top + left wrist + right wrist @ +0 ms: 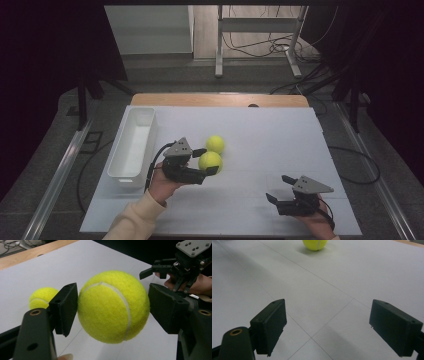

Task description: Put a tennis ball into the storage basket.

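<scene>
The white bin (pixel 131 150) holds nothing (2 balls outside), left claw (pixel 209 161) grasping a tennis ball (pixel 209 161), right claw (pixel 279 188) spread wide.

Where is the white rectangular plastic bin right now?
In the high view, the white rectangular plastic bin stands at the left edge of the white table, just left of the left gripper and the two yellow tennis balls.

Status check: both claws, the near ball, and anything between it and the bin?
Left claw closed on near tennis ball. Right claw open, holding nothing. Second ball just behind. White bin to the left, nothing between.
</scene>
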A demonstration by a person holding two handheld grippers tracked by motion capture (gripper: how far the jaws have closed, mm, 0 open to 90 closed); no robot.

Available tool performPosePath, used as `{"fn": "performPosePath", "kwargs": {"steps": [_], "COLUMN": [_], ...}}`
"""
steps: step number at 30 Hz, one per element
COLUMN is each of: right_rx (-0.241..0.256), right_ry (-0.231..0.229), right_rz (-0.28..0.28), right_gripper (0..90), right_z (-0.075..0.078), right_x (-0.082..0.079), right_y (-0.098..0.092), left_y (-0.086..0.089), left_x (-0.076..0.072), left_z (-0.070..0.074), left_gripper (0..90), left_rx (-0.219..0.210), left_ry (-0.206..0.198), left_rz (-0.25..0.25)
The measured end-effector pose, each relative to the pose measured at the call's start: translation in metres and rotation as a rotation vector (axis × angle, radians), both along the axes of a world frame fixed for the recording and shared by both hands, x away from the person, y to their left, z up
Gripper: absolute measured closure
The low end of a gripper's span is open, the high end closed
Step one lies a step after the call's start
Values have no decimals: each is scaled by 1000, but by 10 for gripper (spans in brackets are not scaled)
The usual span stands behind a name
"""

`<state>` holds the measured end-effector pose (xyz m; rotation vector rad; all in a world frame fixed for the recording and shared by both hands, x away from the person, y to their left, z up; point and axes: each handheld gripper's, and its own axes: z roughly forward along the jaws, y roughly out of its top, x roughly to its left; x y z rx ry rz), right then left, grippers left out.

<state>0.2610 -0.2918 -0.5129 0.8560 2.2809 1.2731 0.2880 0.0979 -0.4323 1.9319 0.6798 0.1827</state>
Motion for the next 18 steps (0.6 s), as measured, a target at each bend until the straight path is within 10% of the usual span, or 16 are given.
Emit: {"fn": "performPosePath", "kwargs": {"steps": [18], "right_rx": [-3], "right_ry": [2], "right_rz": [-1], "right_gripper": [148], "right_z": [0], "right_x": [0], "right_y": [0], "left_y": [20], "left_x": [0], "left_z": [14], "left_gripper": [271], "left_rx": [-40], "left_ry": [-32], "left_rz": [48]}}
